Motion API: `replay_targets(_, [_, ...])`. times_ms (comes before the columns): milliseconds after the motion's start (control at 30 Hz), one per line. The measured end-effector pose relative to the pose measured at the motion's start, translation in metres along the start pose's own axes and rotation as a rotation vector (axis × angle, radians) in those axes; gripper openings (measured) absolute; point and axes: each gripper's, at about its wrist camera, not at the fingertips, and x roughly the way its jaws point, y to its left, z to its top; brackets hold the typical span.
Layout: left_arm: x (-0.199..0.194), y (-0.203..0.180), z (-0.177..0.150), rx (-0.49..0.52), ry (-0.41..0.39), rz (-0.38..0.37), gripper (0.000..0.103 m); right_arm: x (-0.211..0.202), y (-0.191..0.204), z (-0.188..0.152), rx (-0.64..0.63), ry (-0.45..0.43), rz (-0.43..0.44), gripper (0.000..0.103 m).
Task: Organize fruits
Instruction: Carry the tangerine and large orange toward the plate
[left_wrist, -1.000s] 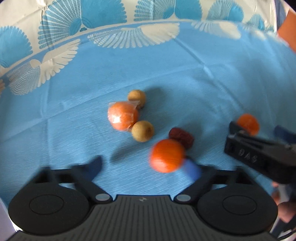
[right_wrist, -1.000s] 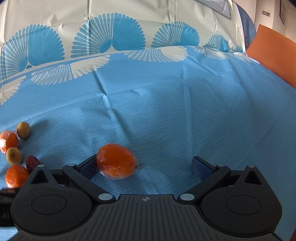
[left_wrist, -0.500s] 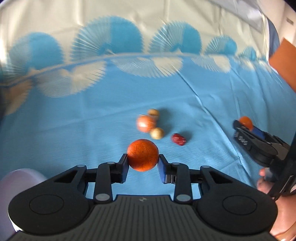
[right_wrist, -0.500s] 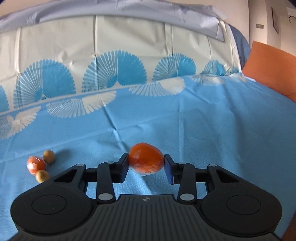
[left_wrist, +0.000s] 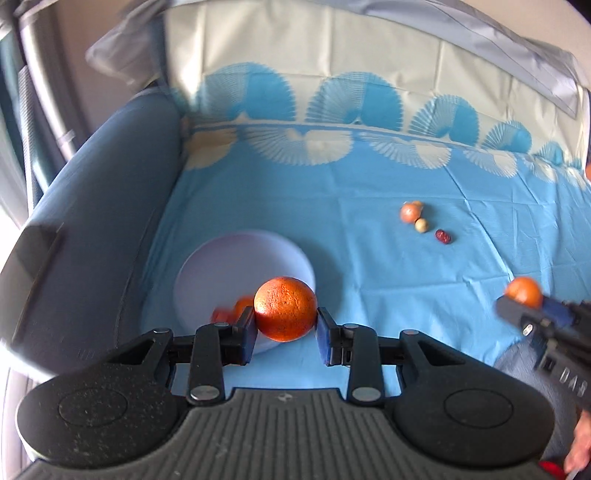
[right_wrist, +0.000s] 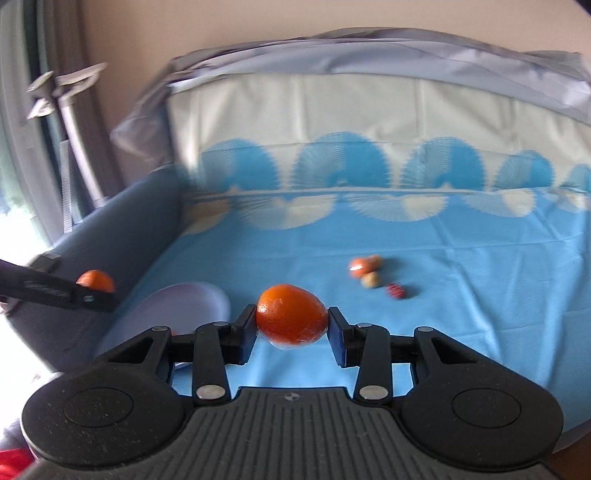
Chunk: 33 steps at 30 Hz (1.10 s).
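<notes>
The left gripper is clamping a round, rough-skinned orange fruit between its blue-padded fingers, holding it in the air just above the near rim of a pale lilac round bowl. Blurred orange pieces are lying inside that bowl, partly hidden behind the left finger. The right gripper is likewise gripping an oval orange fruit wrapped in clear film, carrying it above the light blue tablecloth with white and blue fan prints, to the right of the bowl.

Farther out on the cloth, well apart from the bowl, a small cluster is sitting: a film-wrapped orange fruit, a small tan round fruit just beside it, a second tan one peeking from behind, and a dark red wrinkled date slightly nearer and to the right. Beyond the cloth's left edge, a grey-blue padded armrest is curving away.
</notes>
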Motion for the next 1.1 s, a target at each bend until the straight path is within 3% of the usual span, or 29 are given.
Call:
replay_targets(133, [-0.025,0.017,-0.026,-0.037,0.004,0.018,0.037,-0.013,0.046,-0.010,-0.052,0.064,0.118,0.042])
replay_targets(267, [-0.043,0.024,-0.042,-0.048,-0.027,0.017,0.037,-0.024,0.079,-0.019,-0.157,0.098,0.159,0.042])
replay_targets(600, [-0.056,0.032,-0.055,-0.067,-0.047,-0.030,0.037,-0.043,0.099,-0.019,-0.224,0.073,0.117,0.042])
replay_targets(1100, [-0.053,0.035,-0.053,-0.069,-0.043,-0.029,0.037,-0.038,0.108,-0.021,-0.255,0.084,0.109,0.042])
